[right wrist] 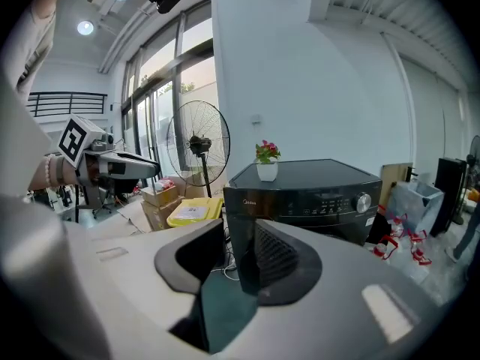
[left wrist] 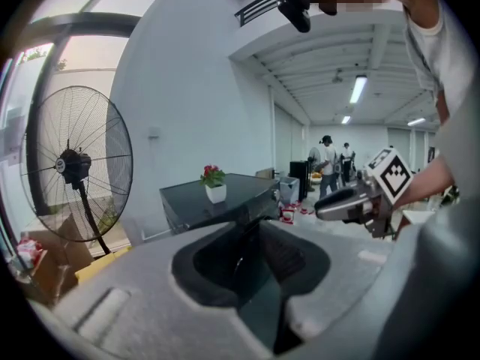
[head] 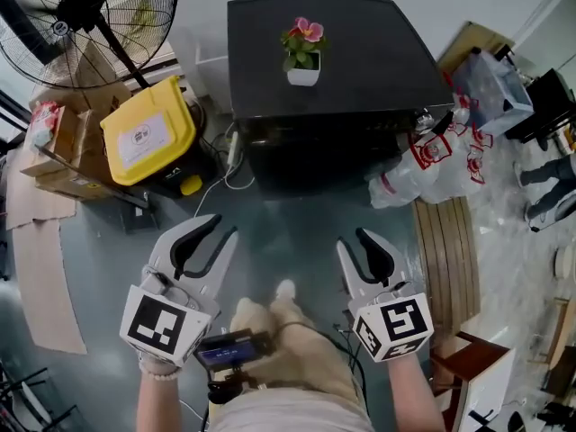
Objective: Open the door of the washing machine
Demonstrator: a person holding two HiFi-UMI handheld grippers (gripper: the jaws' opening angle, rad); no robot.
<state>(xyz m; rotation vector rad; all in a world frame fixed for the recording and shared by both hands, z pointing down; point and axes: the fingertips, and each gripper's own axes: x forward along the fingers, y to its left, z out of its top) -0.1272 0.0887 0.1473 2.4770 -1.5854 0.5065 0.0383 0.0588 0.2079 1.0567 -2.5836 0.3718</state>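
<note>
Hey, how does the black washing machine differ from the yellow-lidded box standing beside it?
Colour: the washing machine is black all over, while the yellow-lidded box has a bright yellow top.
Size: the washing machine is much larger than the yellow-lidded box.
On top: the washing machine carries a potted flower; the yellow-lidded box bears only a white label.
Shared: both stand on the floor, side by side.

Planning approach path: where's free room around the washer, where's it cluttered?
Free: floor strip in front of the washing machine, between the yellow box and the plastic bags; machine top around the flower pot. Crowded: cardboard boxes and fan left, bags right.
</note>
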